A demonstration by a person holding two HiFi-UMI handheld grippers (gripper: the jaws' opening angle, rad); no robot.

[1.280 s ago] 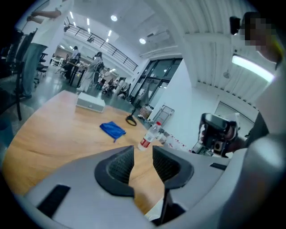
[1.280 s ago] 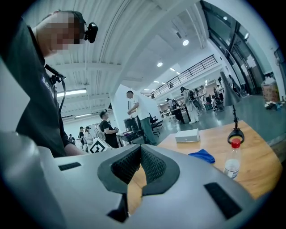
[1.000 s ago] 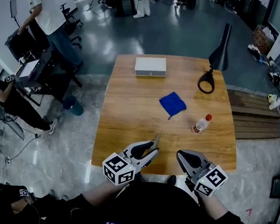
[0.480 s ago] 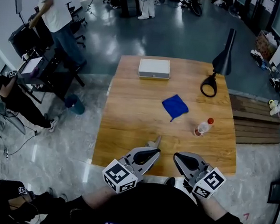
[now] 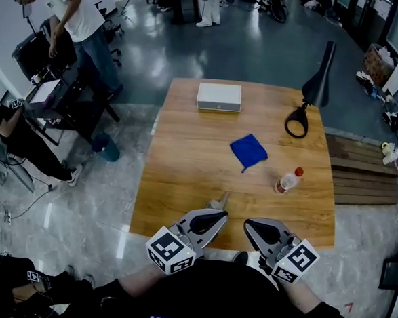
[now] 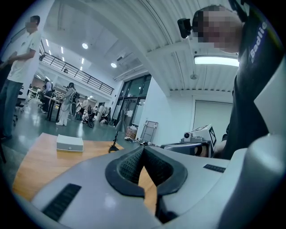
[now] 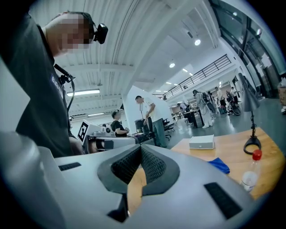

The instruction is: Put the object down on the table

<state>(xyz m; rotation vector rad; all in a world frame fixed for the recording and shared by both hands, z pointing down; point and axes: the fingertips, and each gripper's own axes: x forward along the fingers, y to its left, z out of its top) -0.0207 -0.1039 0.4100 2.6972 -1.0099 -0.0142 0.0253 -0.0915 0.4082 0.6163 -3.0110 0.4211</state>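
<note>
My left gripper (image 5: 221,216) hovers over the table's near edge, jaws shut with nothing between the pads. In the left gripper view the ribbed pads (image 6: 129,164) meet at the tip of that left gripper (image 6: 143,148). A small pale object (image 5: 218,202) lies on the wooden table (image 5: 176,187) just beyond that tip; it is too small to identify. My right gripper (image 5: 250,225) is beside it, also shut and empty. The right gripper view shows my right gripper (image 7: 140,146) with its pads (image 7: 154,165) touching.
Farther out on the table are a blue cloth (image 5: 248,151), a red-capped clear bottle (image 5: 287,180), a white box (image 5: 219,96) and a black desk lamp (image 5: 305,104). A person (image 5: 73,17) stands at a desk to the far left. Stacked boards (image 5: 364,173) lie right of the table.
The left gripper's jaws, open a second ago, have closed with nothing in them. Both grippers have stayed at the table's near edge.
</note>
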